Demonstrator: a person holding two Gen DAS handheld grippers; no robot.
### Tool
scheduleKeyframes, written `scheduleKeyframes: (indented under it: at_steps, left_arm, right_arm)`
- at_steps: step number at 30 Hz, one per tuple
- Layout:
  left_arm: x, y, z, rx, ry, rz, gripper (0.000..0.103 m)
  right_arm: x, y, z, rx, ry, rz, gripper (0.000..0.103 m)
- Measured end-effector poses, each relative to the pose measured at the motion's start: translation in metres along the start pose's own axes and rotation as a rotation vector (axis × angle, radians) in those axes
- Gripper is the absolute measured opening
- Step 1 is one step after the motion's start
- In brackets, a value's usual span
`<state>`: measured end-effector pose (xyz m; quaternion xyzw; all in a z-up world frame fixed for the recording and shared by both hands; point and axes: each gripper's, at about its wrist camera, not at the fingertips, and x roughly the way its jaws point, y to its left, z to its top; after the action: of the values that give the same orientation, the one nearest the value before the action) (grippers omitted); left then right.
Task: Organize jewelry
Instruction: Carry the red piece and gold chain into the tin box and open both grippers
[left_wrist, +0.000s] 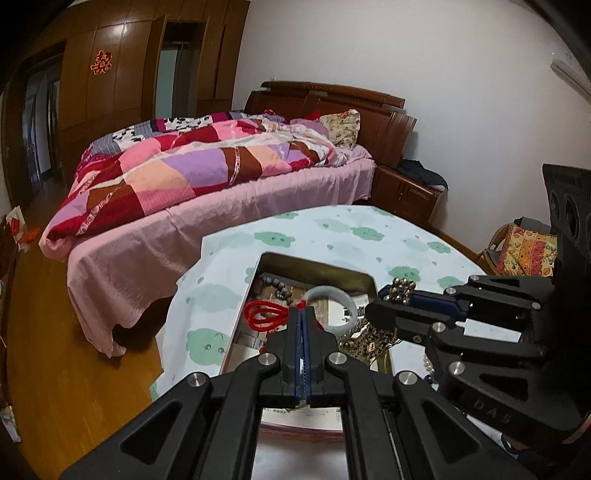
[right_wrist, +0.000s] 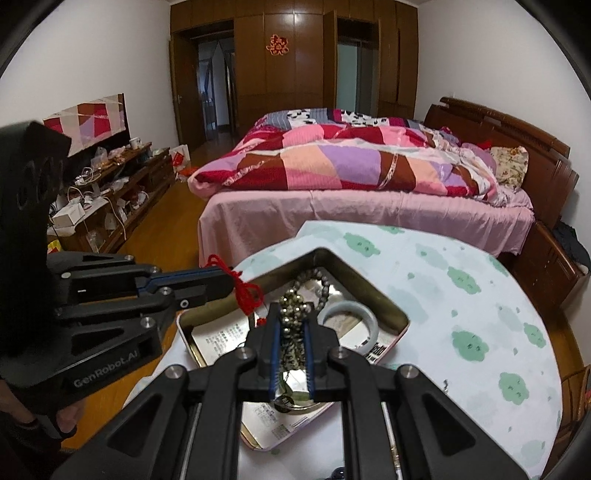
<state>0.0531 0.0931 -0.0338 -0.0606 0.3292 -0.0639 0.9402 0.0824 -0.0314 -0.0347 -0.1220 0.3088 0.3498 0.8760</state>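
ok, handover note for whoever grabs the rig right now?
Left gripper: shut on the red cord, held above the tin.
Right gripper: shut on a metal bead chain, also over the tin.
Tin sits open on the cloud-print tablecloth; a pale bangle and a dark bead string lie inside on printed paper.
Done: those two are in the tin.
Left: set down the cord and the chain. More beads show at the tin's near edge in the left view; unclear what they are.
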Motion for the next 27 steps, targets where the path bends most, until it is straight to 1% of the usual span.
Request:
scheduleKeyframes:
  at_steps: [7,10,16,22,26,27]
  left_arm:
    - [0.011,0.002,-0.005,0.000,0.029,0.006,0.000]
    - [0.015,0.002,-0.007,0.006,0.041,0.022,0.000]
    - [0.024,0.003,-0.012,0.011,0.071,0.021,0.000]
    - [0.034,0.005,-0.018,0.008,0.101,0.033,0.000]
    - [0.034,0.007,-0.017,0.004,0.104,0.047,0.000]
    - [0.034,0.007,-0.017,0.007,0.104,0.049,0.000]
  right_arm:
    - [0.015,0.004,-0.011,0.009,0.039,0.001,0.013]
    - [0.019,0.005,-0.014,0.014,0.051,0.002,0.013]
    - [0.028,0.005,-0.021,0.023,0.079,0.003,0.013]
    - [0.039,0.004,-0.028,0.026,0.125,0.005,0.014]
    - [0.042,0.003,-0.033,0.020,0.141,0.012,0.015]
    - [0.042,0.003,-0.034,0.022,0.144,0.016,0.018]
